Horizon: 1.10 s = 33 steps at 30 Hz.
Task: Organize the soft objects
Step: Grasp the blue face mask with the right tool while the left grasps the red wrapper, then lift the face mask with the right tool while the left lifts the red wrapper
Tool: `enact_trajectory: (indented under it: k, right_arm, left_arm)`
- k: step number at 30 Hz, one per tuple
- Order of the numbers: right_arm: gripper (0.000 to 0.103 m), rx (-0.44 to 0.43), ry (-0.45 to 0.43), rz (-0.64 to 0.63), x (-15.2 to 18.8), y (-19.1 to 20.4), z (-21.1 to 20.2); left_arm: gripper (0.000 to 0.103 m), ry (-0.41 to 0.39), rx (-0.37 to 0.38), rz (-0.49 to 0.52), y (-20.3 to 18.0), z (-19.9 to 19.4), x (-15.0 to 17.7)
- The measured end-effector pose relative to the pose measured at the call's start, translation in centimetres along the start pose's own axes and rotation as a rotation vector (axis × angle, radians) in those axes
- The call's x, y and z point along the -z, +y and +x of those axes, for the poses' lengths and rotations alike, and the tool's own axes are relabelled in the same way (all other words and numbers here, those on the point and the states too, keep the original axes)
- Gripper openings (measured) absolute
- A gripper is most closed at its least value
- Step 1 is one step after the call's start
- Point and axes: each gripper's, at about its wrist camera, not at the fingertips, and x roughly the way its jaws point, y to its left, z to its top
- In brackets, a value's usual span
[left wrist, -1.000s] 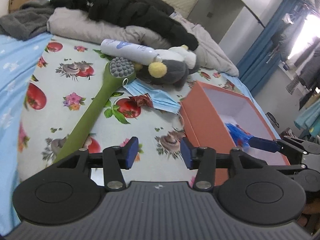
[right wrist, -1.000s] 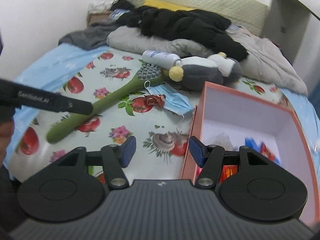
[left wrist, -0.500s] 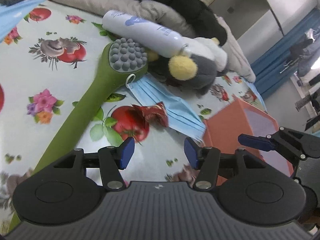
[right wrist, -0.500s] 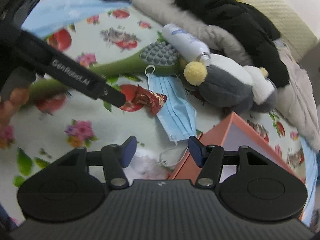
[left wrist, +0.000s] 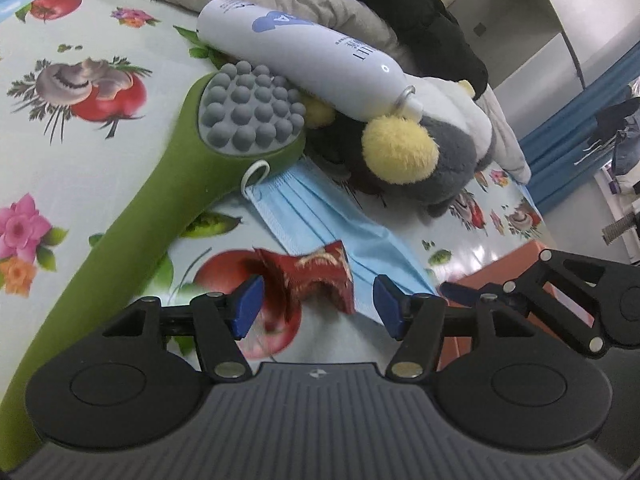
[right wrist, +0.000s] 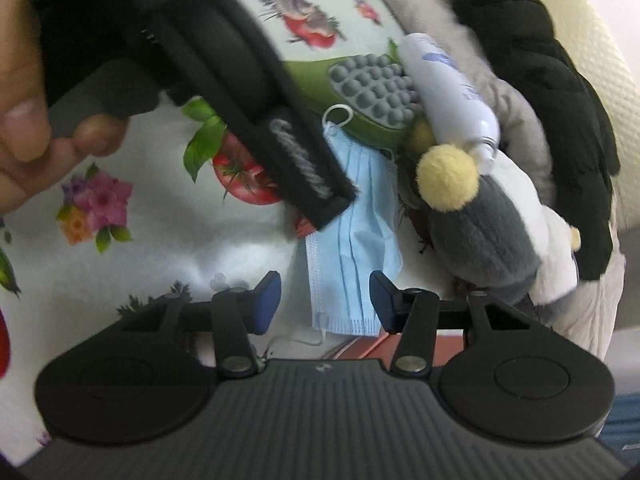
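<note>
Bedsheet with a glossy tomato, mushroom and flower print (left wrist: 100, 92) fills most of both my views, with a heap of grey and black clothing (left wrist: 360, 12) bunched up along the far edge.

My left gripper (left wrist: 316, 304) is angled down toward the sheet. Its jaws have just been opening and stand apart, with a crumpled red wrapper (left wrist: 316, 276) sitting between the blue pads; the left pad looks close to it, but I can't say it's touching, and nothing is pinched. From the right wrist camera that same gripper cuts across as a thick black bar, with the person's hand (right wrist: 24, 120) wrapped around its handle, fingers curled.

My right gripper (right wrist: 324, 300) points down more steeply. Its jaws have just been closing, yet there's a clear gap, and the lower end of the pleated blue face mask (right wrist: 352, 248) lies between the pads with neither one pressing on it. The mask lies flat on the sheet, white ear loop curled by the massager head.

Stuff around it: a long green massager (left wrist: 132, 236), smooth handle, oval head covered in rounded grey nubs. A white bottle (left wrist: 304, 56) lies on its side, leaning across a fuzzy grey and white plush toy (left wrist: 452, 156) with a yellow pom-pom cheek. The corner of an orange box (left wrist: 472, 280) pokes in beside the right gripper in the left view.
</note>
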Motion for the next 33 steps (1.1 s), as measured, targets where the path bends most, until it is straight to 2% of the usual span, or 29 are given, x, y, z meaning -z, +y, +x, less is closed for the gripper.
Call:
enact_trajectory:
  k: [2,7,8,9,10,13,18,22,33]
  right_arm:
    - [0.041,-0.006,0.018,-0.037,-0.2,0.2,0.6]
    - [0.029,-0.022,0.056,-0.098,-0.7,0.7,1.7]
    - [0.026,-0.019,0.066,-0.103,-0.8,0.8,1.9]
    - [0.023,-0.018,0.074,-0.108,-0.8,0.9,2.1]
    - [0.022,-0.018,0.081,-0.112,-0.8,1.0,2.2]
    - [0.008,0.010,0.100,-0.099,-0.9,0.8,2.6]
    - [0.004,0.037,0.082,-0.086,-0.9,0.7,2.1]
    - [0.004,0.045,0.055,-0.064,-0.7,0.8,0.1]
    - [0.004,0.054,0.003,0.013,-0.4,3.3,-5.4]
  left_arm:
    - [0.066,0.000,-0.004,0.000,-0.1,0.5,-0.1]
    - [0.063,-0.013,-0.016,0.023,-0.2,0.9,0.1]
    - [0.061,-0.014,-0.018,0.025,-0.3,0.9,0.1]
    - [0.051,-0.011,-0.020,0.023,-0.3,1.0,0.0]
    - [0.047,-0.005,-0.022,0.016,-0.2,1.1,0.0]
    - [0.039,-0.004,-0.016,0.009,0.0,1.0,0.0]
    - [0.036,-0.022,-0.006,0.013,0.0,-0.5,0.2]
    - [0.036,-0.035,0.001,0.011,0.1,-2.3,0.5]
    - [0.036,-0.050,0.012,0.039,-0.2,-9.5,2.8]
